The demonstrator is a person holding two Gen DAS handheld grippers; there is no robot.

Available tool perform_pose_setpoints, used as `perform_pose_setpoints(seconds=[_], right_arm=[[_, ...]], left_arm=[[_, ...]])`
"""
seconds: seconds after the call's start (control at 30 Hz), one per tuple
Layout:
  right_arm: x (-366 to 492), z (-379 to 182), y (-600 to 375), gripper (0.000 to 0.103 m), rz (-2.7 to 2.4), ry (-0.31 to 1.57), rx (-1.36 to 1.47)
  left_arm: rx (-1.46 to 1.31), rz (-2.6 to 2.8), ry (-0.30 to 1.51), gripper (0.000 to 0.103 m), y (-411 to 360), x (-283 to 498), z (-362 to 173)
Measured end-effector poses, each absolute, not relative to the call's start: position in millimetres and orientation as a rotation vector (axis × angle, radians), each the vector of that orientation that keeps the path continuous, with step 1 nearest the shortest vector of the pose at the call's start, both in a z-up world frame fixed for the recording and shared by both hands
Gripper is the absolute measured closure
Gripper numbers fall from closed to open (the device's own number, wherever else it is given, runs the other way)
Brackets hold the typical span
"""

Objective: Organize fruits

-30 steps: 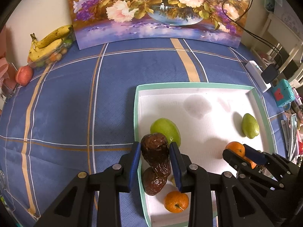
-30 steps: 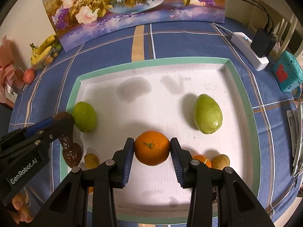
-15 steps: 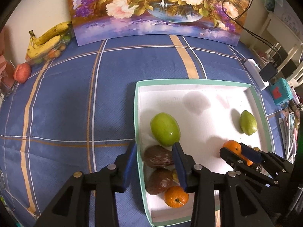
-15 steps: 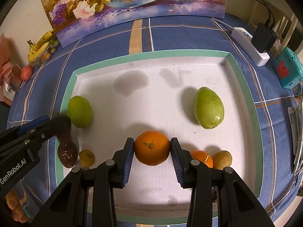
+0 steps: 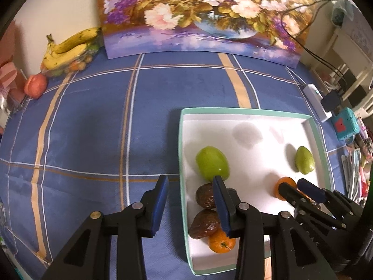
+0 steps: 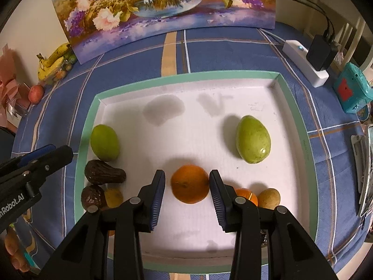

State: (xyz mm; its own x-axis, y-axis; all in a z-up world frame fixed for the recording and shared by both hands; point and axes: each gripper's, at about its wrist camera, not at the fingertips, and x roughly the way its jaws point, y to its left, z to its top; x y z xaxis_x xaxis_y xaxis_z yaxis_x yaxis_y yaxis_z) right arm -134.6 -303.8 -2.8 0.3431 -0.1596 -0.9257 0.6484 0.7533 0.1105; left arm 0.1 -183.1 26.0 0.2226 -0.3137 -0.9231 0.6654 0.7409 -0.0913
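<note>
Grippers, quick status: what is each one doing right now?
Left gripper: open, holding nothing, beside the tray.
Right gripper: around the orange; grip cannot be told.

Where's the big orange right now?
In the right wrist view the big orange sits between the right gripper's fingers on the white tray floor, near the front middle, with a smaller orange just to its right.

Fruits [image 6: 190, 184] — scattered in tray [image 6: 233, 77]
</note>
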Motion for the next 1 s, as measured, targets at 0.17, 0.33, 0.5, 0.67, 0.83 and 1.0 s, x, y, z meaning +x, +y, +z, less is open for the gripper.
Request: perform_pose_setpoints(seconds=[0.17, 0.33, 0.5, 0.67, 0.83, 1.0], right_arm=[[-134, 2, -303, 0.062, -0.553, 1.091, 0.511], [-133, 4, -302, 0.062, -0.553, 1.084, 0.507], [-135, 5, -304, 0.051, -0.570, 1.075, 0.509], [-135, 8, -306, 0.032, -0.588, 1.060, 0.497], [-134, 9, -304, 0.020, -0.597, 1.051, 0.467], [-132, 9, -301, 0.003, -0.613, 1.048, 0.431]], left_arm=[[0.333, -0.655, 1.180, 0.061, -174, 10, 24], [0.332, -0.581, 1.198, 0.032, -164, 18, 17], [0.374, -0.492, 1.193, 0.013, -156, 24, 8], [0.405, -0.429, 1.197, 0.000, -149, 30, -1], [0.413, -0.388, 1.195, 0.000, -142, 35, -6], [0.417, -0.385, 1.173, 0.000, -139, 37, -7]])
